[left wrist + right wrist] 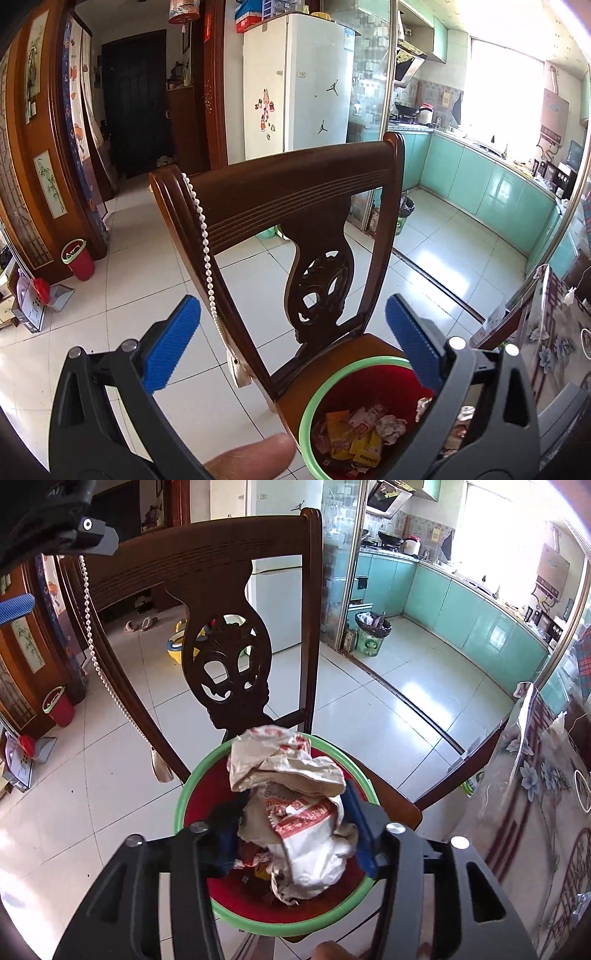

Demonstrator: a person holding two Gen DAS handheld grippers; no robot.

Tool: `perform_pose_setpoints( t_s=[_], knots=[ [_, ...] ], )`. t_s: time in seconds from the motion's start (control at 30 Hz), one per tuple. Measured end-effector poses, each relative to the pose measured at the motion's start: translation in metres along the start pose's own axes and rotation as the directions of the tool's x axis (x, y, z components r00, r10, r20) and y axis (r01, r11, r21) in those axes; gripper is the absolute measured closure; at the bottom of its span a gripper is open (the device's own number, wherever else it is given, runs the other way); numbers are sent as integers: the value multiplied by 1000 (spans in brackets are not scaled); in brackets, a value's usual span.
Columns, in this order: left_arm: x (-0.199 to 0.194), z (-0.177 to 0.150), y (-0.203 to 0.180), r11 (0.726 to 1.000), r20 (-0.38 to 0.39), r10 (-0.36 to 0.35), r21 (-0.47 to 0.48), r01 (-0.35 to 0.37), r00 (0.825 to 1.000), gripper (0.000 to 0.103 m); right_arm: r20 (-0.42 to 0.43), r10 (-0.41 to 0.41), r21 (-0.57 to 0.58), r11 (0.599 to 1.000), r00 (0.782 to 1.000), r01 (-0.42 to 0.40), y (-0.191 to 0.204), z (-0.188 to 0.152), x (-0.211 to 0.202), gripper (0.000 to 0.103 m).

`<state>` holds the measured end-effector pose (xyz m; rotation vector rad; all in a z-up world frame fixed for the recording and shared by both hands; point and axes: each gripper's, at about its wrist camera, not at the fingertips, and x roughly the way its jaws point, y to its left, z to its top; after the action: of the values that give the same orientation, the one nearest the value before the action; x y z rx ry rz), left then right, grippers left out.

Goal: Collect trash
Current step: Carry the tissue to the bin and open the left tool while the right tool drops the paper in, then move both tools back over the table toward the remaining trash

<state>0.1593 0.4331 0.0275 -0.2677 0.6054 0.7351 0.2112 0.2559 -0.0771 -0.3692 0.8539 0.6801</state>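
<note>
Depositing trash in the bin on the chair seat.
Left view: my left tool [291, 334] hangs open, empty, above the red bin [364, 424]. Right view: my right tool [295, 830], jaws parted around the crumpled wrapper [291, 805] over the bin [273, 919]; next I must let it drop.

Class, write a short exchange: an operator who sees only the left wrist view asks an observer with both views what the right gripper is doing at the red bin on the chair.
Operator: My left gripper is open and empty near the red bin. Where is the right one?
Observer: The right gripper points down into the bin with a crumpled paper wrapper between its jaws.
Operator: Is the wrapper gripped?
Observer: The jaws stand apart, but I cannot tell whether the pads press on it. The wrapper sits over the bin's opening, within the green rim.
</note>
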Motion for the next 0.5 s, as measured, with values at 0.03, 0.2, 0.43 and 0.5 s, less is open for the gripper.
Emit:
perform_pose_setpoints(
  t_s=[0.03,0.2,0.43,0.5],
  knots=[
    [-1,0,0,1000,2,2,0,-2,1000,5,6,0,3,1000,1000,0,-1,0,-1,36],
    [-3,0,-5,1000,8,-6,14,6,1000,5,35,-10,5,1000,999,10,-5,2,-16,24],
    [-17,1,-26,997,22,-69,46,68,997,5,115,-92,39,995,989,88,-29,-11,-75,14],
    [-26,-1,-38,993,24,-103,69,101,994,5,136,-123,69,991,983,114,-43,-20,-100,10]
  ],
)
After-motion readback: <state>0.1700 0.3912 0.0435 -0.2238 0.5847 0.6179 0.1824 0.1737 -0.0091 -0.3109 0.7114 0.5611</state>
